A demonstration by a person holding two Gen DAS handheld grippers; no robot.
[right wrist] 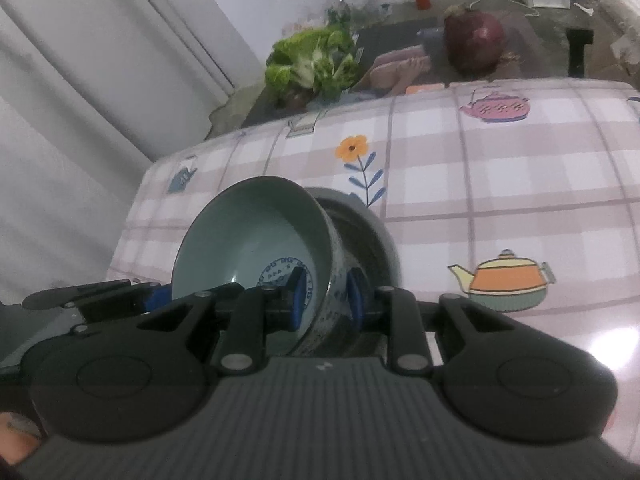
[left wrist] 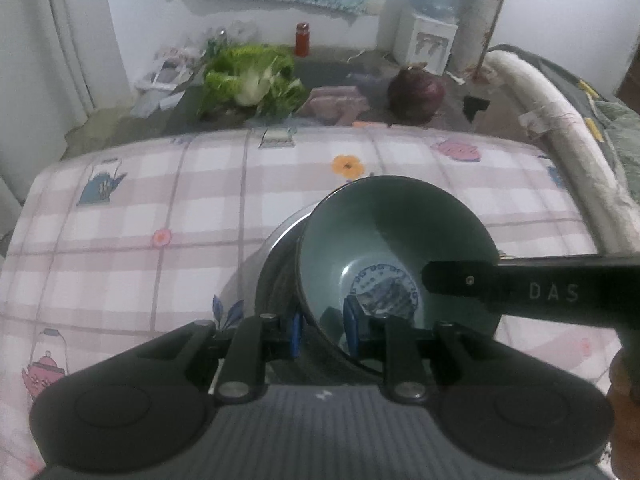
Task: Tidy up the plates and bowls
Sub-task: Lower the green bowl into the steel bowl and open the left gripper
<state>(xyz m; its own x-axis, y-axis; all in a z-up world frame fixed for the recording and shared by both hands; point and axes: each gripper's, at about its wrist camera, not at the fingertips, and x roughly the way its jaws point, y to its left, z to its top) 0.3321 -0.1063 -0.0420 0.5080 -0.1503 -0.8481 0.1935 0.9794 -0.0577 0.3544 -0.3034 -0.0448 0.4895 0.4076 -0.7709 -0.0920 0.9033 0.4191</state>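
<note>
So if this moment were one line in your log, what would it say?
left gripper: clamped on bowl rim | right gripper: clamped on same rim | bowl: tilted over grey plate | surface: checked tablecloth

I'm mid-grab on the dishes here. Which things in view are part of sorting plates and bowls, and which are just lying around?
Job items:
- green bowl, rim pinched by both the left gripper and the right gripper
- grey dish right behind the bowl

Just lying about:
- lettuce
- red onion
- red bottle
- water dispenser
- checked tablecloth
</note>
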